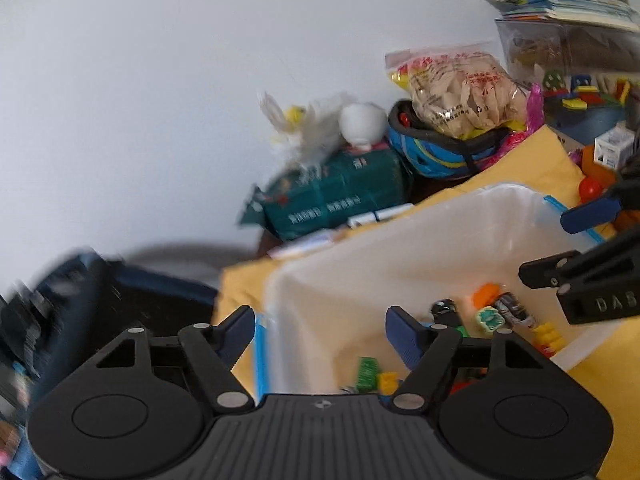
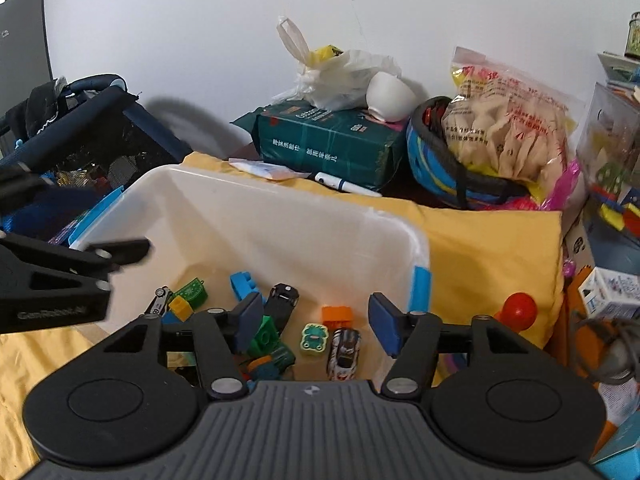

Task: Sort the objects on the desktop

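A translucent white bin with blue latches stands on a yellow cloth. On its floor lie several small toys: a white toy car, a black toy car, an orange brick, a green frog tile and a blue brick. My right gripper hovers open above the bin's near right part, holding nothing. My left gripper is open and empty over the bin's left rim. Each gripper shows at the edge of the other's view.
A red ball lies on the cloth right of the bin. Behind the bin are a green package, a white bowl, a pen, a blue helmet and a snack bag. A dark cot stands left.
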Available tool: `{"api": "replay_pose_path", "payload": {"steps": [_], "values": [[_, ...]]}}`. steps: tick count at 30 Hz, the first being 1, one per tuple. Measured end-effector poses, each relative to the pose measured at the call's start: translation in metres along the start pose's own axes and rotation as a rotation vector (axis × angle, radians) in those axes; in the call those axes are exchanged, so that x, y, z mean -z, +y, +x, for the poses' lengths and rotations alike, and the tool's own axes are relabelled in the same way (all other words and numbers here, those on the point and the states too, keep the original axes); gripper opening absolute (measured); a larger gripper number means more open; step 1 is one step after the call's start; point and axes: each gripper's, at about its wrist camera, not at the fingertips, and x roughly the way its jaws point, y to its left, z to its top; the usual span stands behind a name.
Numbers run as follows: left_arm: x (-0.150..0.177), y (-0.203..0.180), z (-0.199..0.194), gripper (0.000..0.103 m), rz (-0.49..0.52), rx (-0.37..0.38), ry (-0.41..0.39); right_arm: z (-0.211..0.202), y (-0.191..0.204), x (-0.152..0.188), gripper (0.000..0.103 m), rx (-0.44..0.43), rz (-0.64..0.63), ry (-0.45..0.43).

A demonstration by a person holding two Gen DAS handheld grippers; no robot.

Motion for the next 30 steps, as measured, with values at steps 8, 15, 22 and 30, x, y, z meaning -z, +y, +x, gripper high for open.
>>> {"api": "replay_pose_path", "payload": {"steps": [8,15,22,30], "values": [[-0.015,0.011,0.005,0.082,-0.115,0.121,0.124,0.002,-0.008,-0.002,0.075,-0.015,-0.006,0.048],[-0.016,0.013,0.009,0.082,-0.122,0.092,0.158,-0.001,-0.002,-0.012,0.091,-0.027,-0.051,0.063],[-0.021,0.009,0.009,0.082,-0.064,0.032,0.175,-0.002,0.003,-0.014,0.093,-0.057,-0.061,0.081],[-0.022,0.013,0.013,0.082,-0.061,0.007,0.217,0.01,0.001,-0.01,0.095,-0.043,-0.061,0.164]]}}
